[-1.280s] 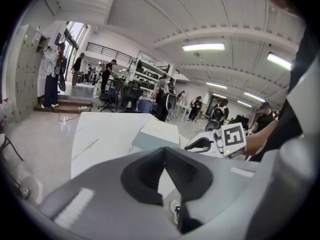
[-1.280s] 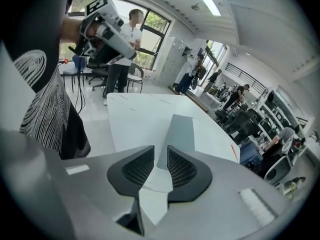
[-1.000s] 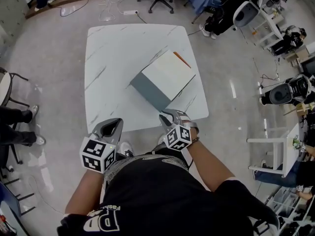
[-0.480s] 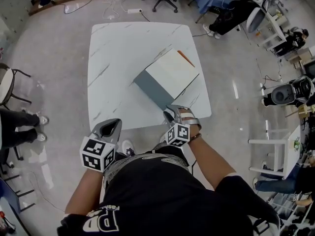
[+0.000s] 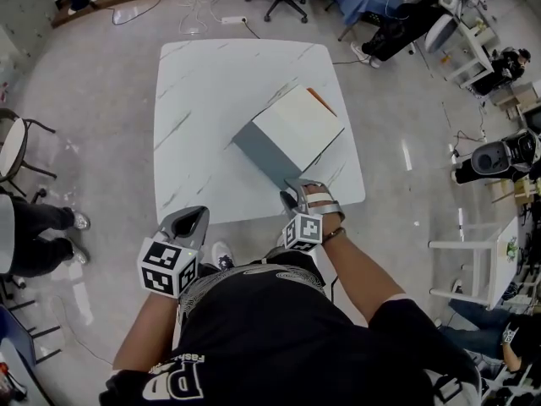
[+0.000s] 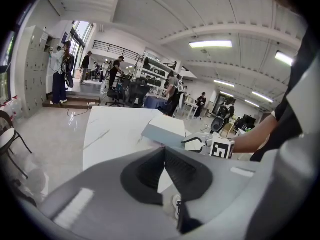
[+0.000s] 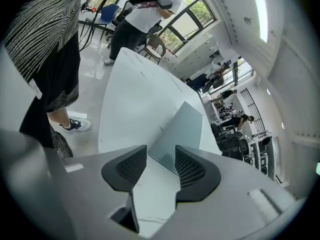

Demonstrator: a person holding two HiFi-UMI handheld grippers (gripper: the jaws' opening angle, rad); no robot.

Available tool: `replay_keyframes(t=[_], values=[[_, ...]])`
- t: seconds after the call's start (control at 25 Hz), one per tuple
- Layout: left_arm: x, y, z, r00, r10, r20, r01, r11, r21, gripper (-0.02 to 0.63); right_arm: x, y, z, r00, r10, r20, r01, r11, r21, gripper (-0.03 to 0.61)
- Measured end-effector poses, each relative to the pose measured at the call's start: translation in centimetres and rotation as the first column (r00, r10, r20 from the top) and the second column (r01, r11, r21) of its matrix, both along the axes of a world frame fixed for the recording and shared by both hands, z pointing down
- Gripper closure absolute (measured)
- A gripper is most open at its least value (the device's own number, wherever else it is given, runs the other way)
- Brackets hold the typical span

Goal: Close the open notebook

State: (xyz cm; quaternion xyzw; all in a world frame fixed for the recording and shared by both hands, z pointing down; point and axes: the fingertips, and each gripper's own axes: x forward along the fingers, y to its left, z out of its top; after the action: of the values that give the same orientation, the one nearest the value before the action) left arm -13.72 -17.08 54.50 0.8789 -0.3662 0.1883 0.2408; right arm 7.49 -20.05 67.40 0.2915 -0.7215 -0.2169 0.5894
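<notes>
Approach step: right gripper [image 5: 293, 191] jaws, just opened wide, frame the notebook [image 5: 296, 129] cover corner, untouched. Next: clamp, fold over. Left gripper [image 5: 189, 221] closed, empty.

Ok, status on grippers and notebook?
Left gripper shut, empty, off the white marble table. Right gripper jaws just opened, at the near corner of the grey-covered notebook, no grip. White page showing, not closed. Nothing in the way.

Glossy marble-look table [image 5: 211, 100], matt grey notebook [image 5: 262, 152] cvr
</notes>
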Motion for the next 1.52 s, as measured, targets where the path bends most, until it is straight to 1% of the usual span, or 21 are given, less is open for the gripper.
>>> replay_keyframes(t=[0.12, 0.24, 0.44, 0.56, 0.68, 0.76, 0.84, 1.16, 1.28, 1.4, 1.52], values=[[-0.1, 0.1, 0.0, 1.0, -0.004, -0.001, 0.004, 1.0, 0.002, 0.555, -0.4, 0.0, -0.3, 1.0, -0.011, 0.001, 0.011, 1.0, 0.01, 0.426], [-0.1, 0.1, 0.0, 1.0, -0.003, -0.003, 0.003, 1.0, 0.003, 0.555, -0.6, 0.0, -0.8, 1.0, -0.009, 0.024, 0.008, 1.0, 0.019, 0.426], [0.0, 0.2, 0.0, 1.0, 0.005, -0.009, -0.005, 1.0, 0.003, 0.555, -0.7, -0.3, -2.2, 0.99, 0.052, 0.128, -0.056, 0.998, 0.028, 0.426], [0.3, 0.2, -0.2, 1.0, 0.012, -0.016, -0.011, 1.0, 0.008, 0.555, -0.6, -0.2, -3.0, 0.98, 0.085, 0.178, -0.089, 0.996, 0.015, 0.43], [0.6, 0.3, -0.2, 1.0, 0.019, -0.018, -0.019, 1.0, 0.014, 0.555, -0.7, -0.1, -3.7, 0.973, 0.103, 0.206, -0.105, 0.994, 0.0, 0.457], [0.8, 0.4, -0.4, 0.999, 0.026, -0.019, -0.025, 1.0, 0.018, 0.555, -0.9, 0.1, -4.1, 0.971, 0.108, 0.212, -0.109, 0.994, -0.007, 0.501], [0.9, 0.5, -0.7, 0.999, 0.031, -0.018, -0.03, 0.999, 0.023, 0.555, -1.0, 0.2, -4.5, 0.97, 0.113, 0.215, -0.114, 0.993, -0.006, 0.527], [0.9, 0.5, -1.0, 1.0, 0.023, -0.011, -0.023, 0.999, 0.032, 0.555, -1.0, 0.0, -5.7, 0.958, 0.133, 0.254, -0.136, 0.991, -0.005, 0.555], [1.3, 0.3, -1.0, 1.0, 0.012, -0.01, -0.011, 0.999, 0.034, 0.555, -0.7, -0.3, -6.4, 0.941, 0.155, 0.301, -0.157, 0.987, -0.02, 0.56], [2.0, 0.0, -1.1, 1.0, 0.003, -0.003, -0.003, 0.999, 0.043, 0.555, -0.3, -0.6, -7.5, 0.909, 0.185, 0.374, -0.179, 0.983, -0.049, 0.563], [2.8, -0.7, -1.5, 1.0, -0.019, 0.002, 0.019, 0.998, 0.051, 0.555, 0.1, -1.1, -8.8, 0.877, 0.195, 0.438, -0.182, 0.981, -0.073, 0.565]])
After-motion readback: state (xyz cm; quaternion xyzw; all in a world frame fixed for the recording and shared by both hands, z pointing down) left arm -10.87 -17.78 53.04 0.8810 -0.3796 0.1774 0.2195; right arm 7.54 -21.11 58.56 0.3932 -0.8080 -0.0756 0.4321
